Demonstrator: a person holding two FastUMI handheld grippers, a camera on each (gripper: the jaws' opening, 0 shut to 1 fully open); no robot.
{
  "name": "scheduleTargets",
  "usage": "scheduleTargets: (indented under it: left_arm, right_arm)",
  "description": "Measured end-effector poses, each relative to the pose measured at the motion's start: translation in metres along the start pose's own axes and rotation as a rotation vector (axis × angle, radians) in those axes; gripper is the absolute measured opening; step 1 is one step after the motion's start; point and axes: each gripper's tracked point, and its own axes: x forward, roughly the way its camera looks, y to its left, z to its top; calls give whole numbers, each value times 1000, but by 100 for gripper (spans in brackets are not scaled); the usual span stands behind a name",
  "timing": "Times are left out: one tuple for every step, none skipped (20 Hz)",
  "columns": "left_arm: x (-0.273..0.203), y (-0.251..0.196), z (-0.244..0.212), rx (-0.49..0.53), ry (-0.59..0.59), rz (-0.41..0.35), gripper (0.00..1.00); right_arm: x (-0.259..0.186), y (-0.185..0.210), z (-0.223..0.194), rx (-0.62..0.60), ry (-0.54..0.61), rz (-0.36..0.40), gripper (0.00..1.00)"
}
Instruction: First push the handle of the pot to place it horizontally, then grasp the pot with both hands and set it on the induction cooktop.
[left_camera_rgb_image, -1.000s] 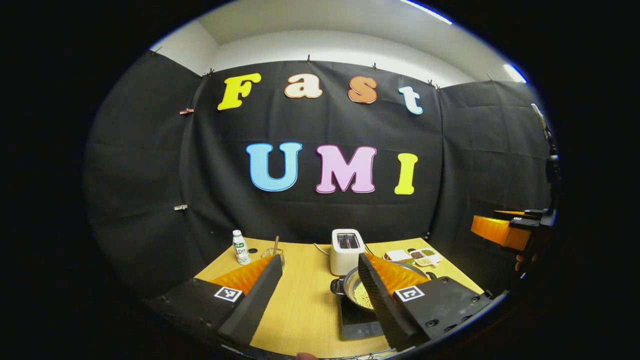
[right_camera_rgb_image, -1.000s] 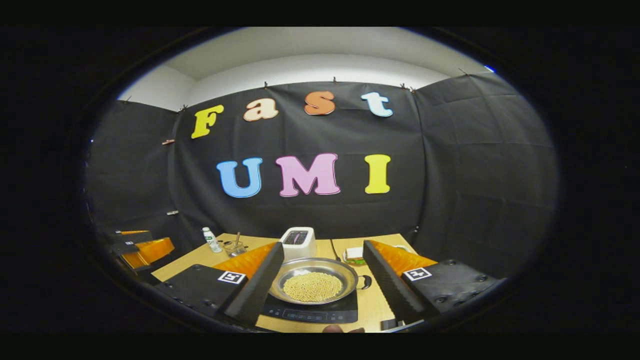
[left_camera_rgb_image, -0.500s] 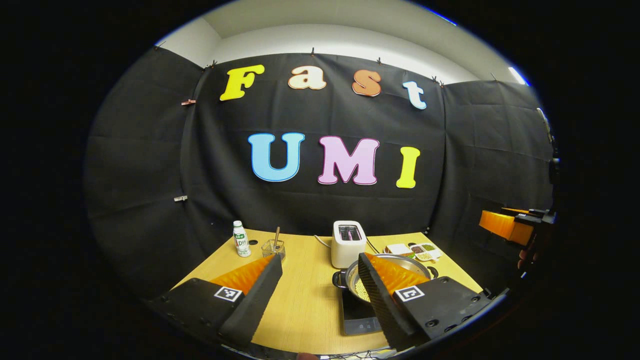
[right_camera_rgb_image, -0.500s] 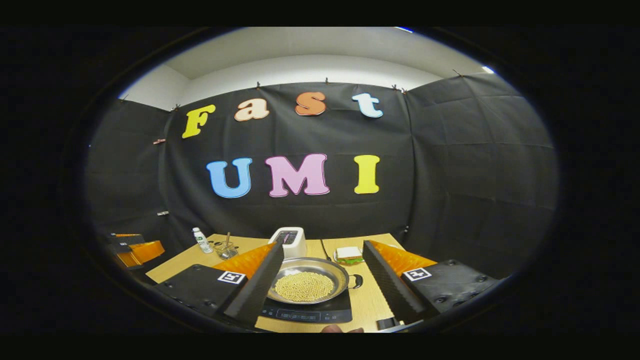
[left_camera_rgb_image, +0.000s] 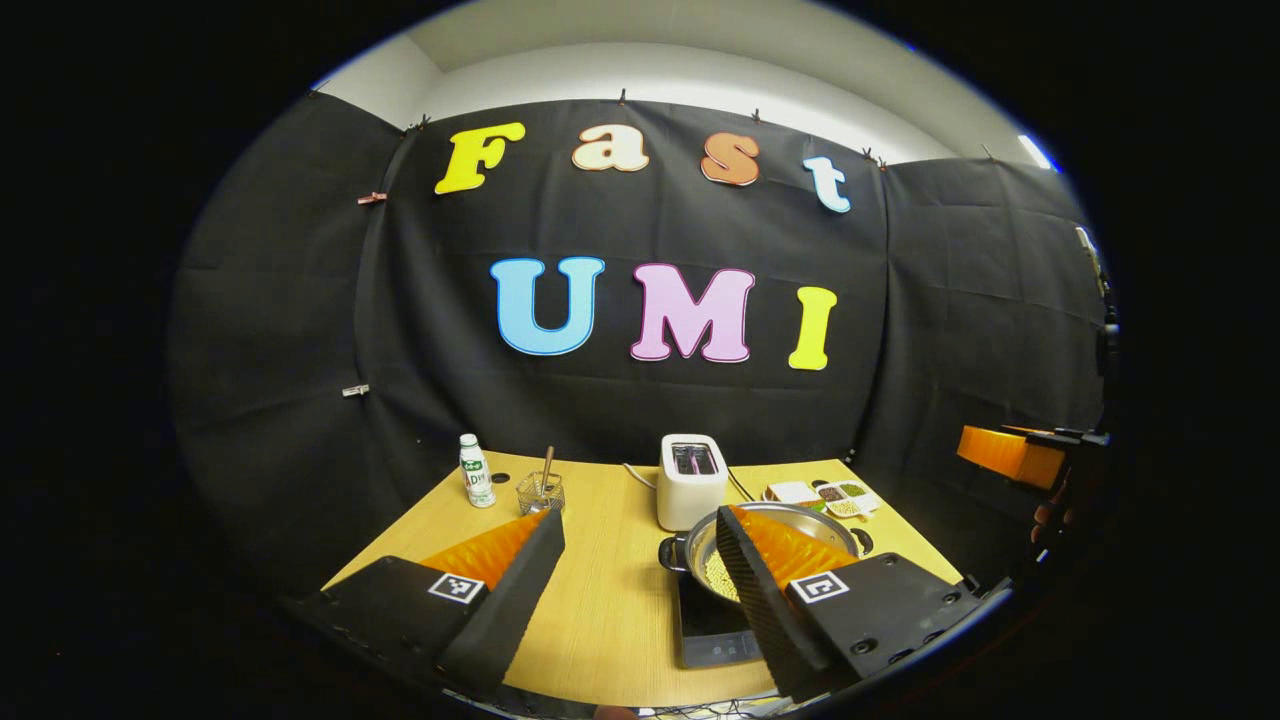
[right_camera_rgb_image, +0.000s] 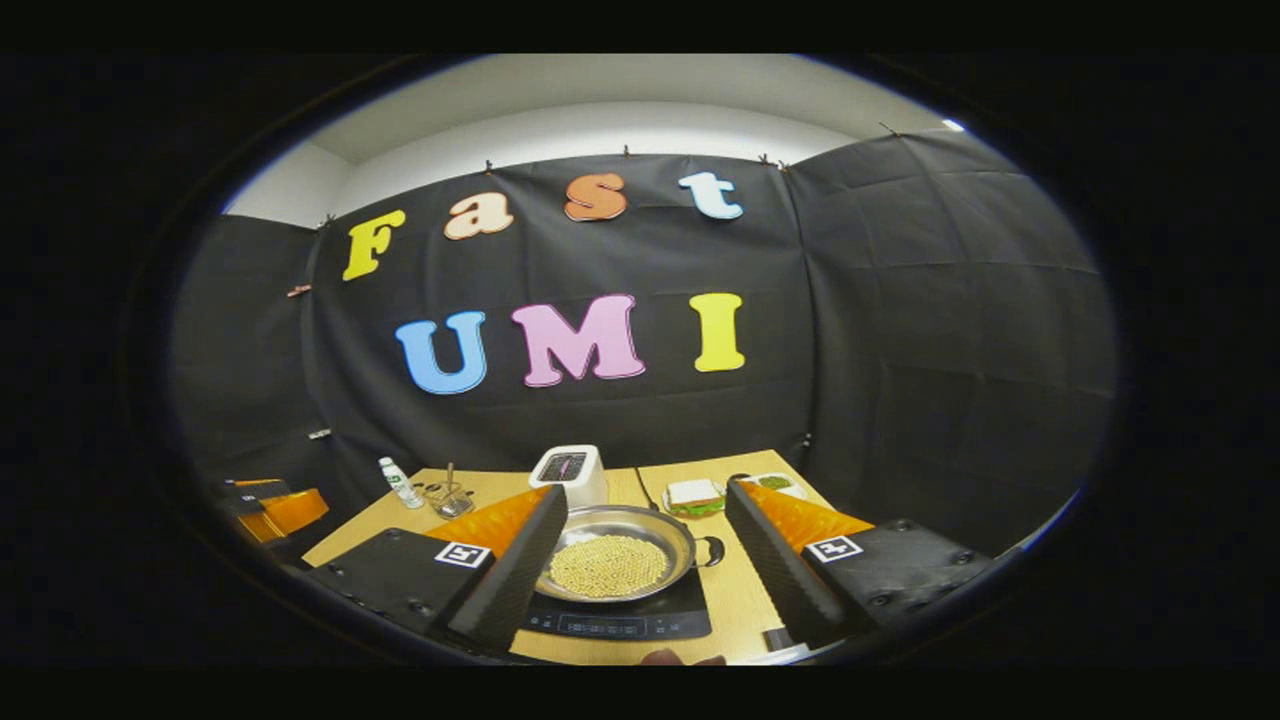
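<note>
A steel pot filled with yellow beans sits on the black induction cooktop, its small black side handle pointing right. In the left gripper view the pot is partly hidden behind one finger, and the cooktop lies below it. My right gripper is open, held back from the pot and above it. My left gripper is open too, over bare table to the pot's left. Each gripper also shows far off in the other's view: the right gripper and the left gripper.
On the wooden table behind the pot stand a white toaster, a small bottle, a wire basket and a tray of little dishes. A sandwich lies right of the toaster.
Both grippers have drawn back and up from the pot a little, staying open. The pot rests unmoved on the cooktop.
</note>
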Motion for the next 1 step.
scheduleTargets:
  left_arm:
    - [2,0,0,1,-1,-2,95]
  right_arm:
    - [0,-2,1,0,-2,-3,99]
